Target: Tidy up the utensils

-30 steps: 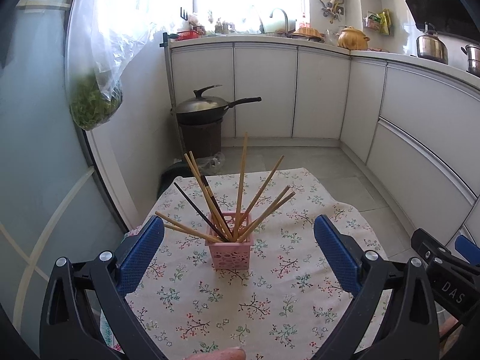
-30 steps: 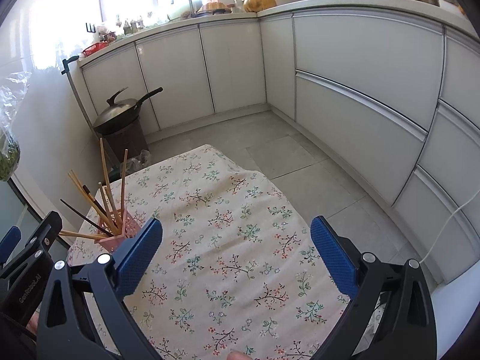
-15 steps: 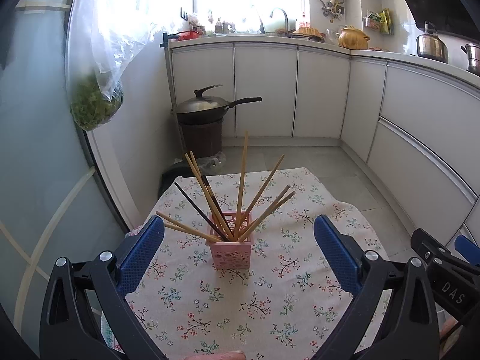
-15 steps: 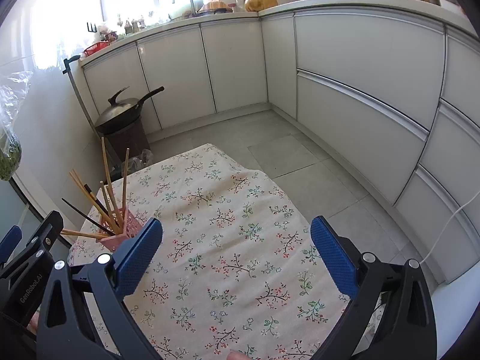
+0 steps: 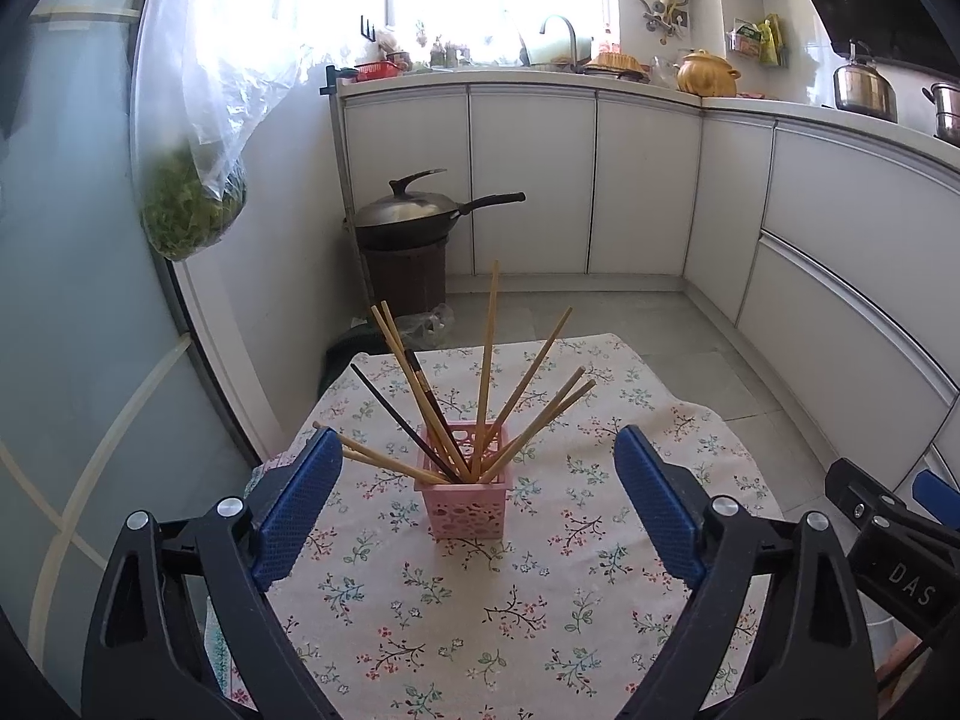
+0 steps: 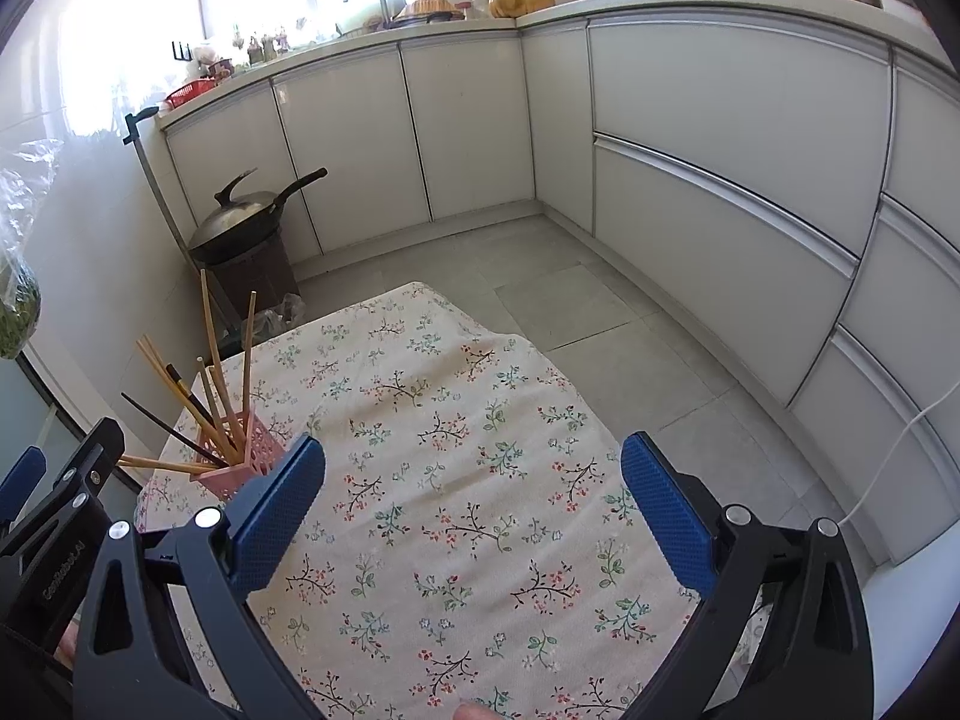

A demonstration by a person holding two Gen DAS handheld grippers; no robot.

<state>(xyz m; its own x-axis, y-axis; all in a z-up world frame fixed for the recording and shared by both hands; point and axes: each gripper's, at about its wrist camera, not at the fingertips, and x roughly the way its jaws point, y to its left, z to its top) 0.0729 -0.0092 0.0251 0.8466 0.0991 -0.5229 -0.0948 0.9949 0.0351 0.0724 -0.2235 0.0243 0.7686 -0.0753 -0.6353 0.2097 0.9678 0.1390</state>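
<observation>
A pink perforated holder point(image 5: 468, 498) stands on the floral tablecloth point(image 5: 456, 612) with several wooden and dark chopsticks point(image 5: 486, 372) fanned out of it. My left gripper point(image 5: 477, 498) is open and empty, its blue pads either side of the holder and nearer to me. In the right wrist view the holder point(image 6: 243, 459) and chopsticks point(image 6: 210, 384) sit at the table's left edge. My right gripper point(image 6: 474, 510) is open and empty over bare cloth point(image 6: 480, 480). The left gripper's body point(image 6: 54, 516) shows at the lower left.
A lidded wok point(image 5: 420, 216) sits on a dark stand beyond the table. A plastic bag of greens point(image 5: 192, 210) hangs at the left by a glass door. White cabinets point(image 6: 720, 180) curve round the back and right. The right gripper's body point(image 5: 894, 546) shows at lower right.
Both views have drawn back slightly from the holder; the grippers stay open and the chopsticks have not moved.
</observation>
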